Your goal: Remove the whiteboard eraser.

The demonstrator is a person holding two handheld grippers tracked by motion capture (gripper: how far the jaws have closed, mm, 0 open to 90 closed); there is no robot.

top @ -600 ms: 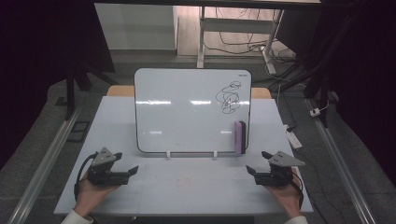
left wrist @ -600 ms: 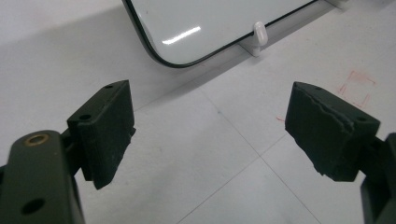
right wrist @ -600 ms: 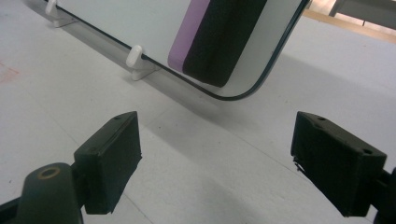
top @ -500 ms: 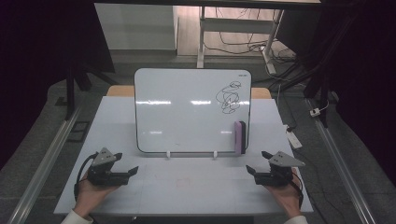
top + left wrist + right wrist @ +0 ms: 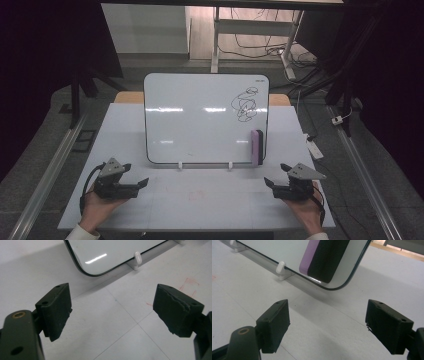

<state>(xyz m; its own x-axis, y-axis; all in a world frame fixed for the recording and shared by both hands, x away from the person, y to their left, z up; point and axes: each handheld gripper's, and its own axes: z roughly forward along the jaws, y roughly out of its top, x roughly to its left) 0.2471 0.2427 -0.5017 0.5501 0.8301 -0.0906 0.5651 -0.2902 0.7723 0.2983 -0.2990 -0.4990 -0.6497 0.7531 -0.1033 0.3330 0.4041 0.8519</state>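
Both grippers rest low on the white table (image 5: 210,200), one at each near corner, jaws pointing inward and forward. Left gripper (image 5: 131,184): jaws spread wide, nothing between them, bare tabletop beneath; ahead of its jaws and well apart stands the whiteboard (image 5: 200,120), its rounded lower corner and one white clip (image 5: 137,257) visible beyond the left pad. Right gripper (image 5: 272,183): jaws equally wide, holding nothing. The purple-and-black eraser (image 5: 324,257) sits upright against the whiteboard's lower right corner, straight ahead of the right jaws, near but not touching them. A black scribble (image 5: 245,105) marks the board above the eraser.
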